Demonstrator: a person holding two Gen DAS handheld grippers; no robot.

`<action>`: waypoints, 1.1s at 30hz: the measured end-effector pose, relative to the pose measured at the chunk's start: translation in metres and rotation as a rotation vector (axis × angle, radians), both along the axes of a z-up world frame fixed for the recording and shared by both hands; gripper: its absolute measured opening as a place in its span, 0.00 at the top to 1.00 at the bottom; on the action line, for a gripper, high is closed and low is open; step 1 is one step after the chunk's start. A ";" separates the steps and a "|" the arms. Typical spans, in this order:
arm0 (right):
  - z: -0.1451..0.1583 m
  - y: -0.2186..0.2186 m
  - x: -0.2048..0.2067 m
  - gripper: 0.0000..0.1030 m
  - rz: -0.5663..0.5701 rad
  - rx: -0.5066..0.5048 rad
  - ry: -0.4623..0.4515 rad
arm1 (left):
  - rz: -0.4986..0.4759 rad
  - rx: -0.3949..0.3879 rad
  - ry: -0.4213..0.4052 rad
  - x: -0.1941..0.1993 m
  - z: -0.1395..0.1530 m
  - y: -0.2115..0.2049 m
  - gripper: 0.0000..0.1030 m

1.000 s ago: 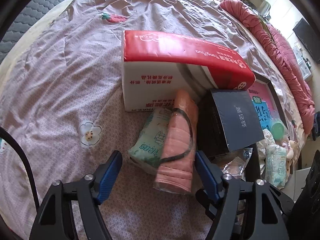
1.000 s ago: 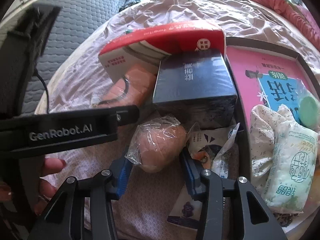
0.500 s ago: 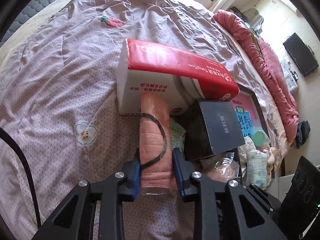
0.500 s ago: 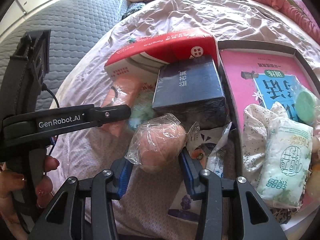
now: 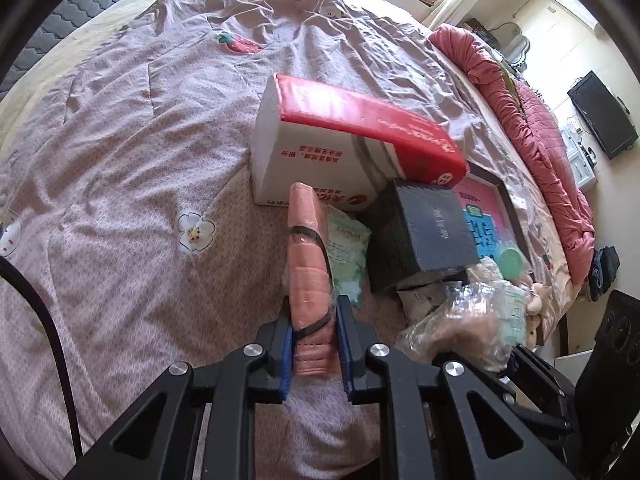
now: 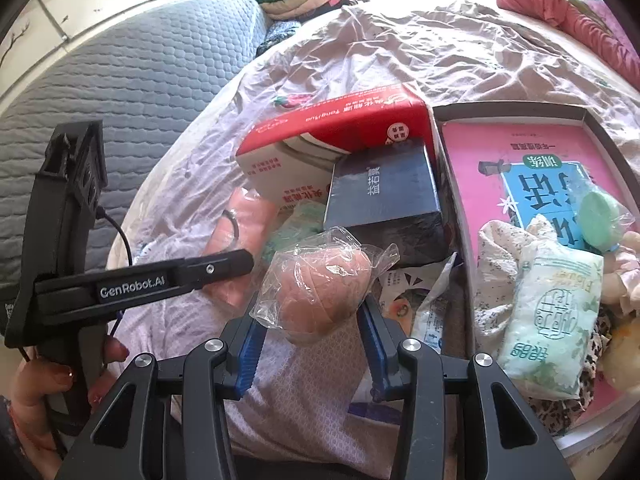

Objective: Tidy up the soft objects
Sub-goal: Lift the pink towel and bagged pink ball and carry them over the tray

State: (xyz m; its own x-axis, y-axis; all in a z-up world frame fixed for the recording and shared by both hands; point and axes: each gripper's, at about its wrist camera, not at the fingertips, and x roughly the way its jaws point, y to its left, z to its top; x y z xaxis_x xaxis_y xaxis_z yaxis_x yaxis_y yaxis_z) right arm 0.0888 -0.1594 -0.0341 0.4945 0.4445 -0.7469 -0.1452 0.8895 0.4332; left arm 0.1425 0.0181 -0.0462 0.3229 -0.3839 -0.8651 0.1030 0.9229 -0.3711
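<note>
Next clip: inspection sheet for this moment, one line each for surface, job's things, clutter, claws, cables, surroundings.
Surface: wrinkled pink bedspread.
Job's things: pink folded cloth; bagged soft lump; tissue pack in the tray.
Clutter: red-and-white carton, dark box, sachets.
Claws: left claw closing, pads pressing the cloth; right claw shut on the lump.
Cables: black cable.
Surroundings: grey quilted headboard, pink blanket, monitor.

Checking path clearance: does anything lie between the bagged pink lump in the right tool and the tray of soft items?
Little does: the bagged pink lump is lifted; only flat packets lie below, before the tray.
</note>
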 end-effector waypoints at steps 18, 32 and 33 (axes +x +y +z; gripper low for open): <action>0.051 -0.060 -0.032 0.55 -0.108 0.127 -0.087 | -0.069 -0.010 -0.106 -0.035 0.070 -0.047 0.82; 0.095 -0.144 -0.065 0.55 -0.278 0.170 -0.165 | -0.172 -0.023 -0.166 -0.056 0.106 -0.113 0.82; 0.096 -0.150 -0.067 0.55 -0.292 0.165 -0.169 | -0.177 -0.022 -0.168 -0.057 0.107 -0.116 0.82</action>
